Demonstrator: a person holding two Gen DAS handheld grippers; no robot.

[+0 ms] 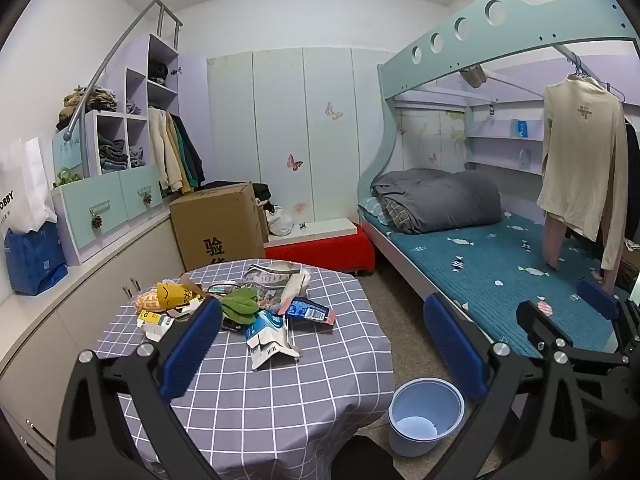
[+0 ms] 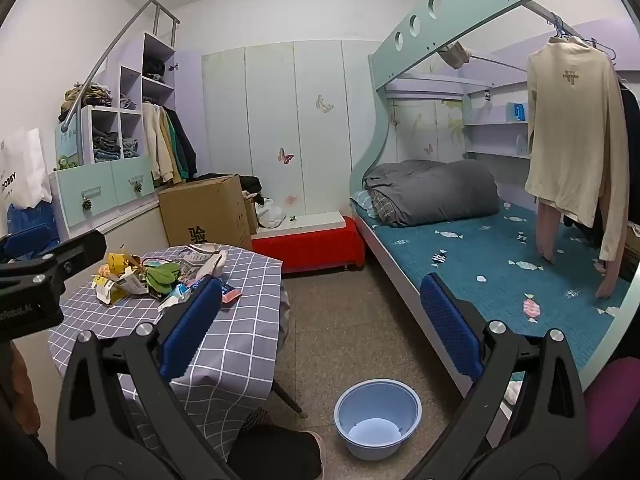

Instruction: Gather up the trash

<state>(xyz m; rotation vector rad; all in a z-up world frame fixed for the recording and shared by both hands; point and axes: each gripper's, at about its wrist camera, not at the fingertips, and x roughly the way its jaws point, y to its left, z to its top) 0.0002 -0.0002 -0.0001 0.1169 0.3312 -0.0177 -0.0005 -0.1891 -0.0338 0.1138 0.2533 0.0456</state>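
A pile of trash (image 1: 256,312) lies on a small table with a grey checked cloth (image 1: 256,400): cartons, wrappers, newspaper, green leaves, a yellow packet. It also shows in the right wrist view (image 2: 152,280). An empty light blue bin (image 1: 424,416) stands on the floor right of the table, also in the right wrist view (image 2: 376,420). My left gripper (image 1: 324,348) is open and empty, above the table's near side. My right gripper (image 2: 320,328) is open and empty, over the floor between table and bed. It also shows in the left wrist view (image 1: 568,320).
A bunk bed (image 1: 500,264) with a teal mattress and grey duvet runs along the right. A cardboard box (image 1: 220,224) and a red bench (image 1: 320,248) stand behind the table. Cabinets and shelves line the left wall. A cream shirt (image 2: 572,128) hangs over the bed.
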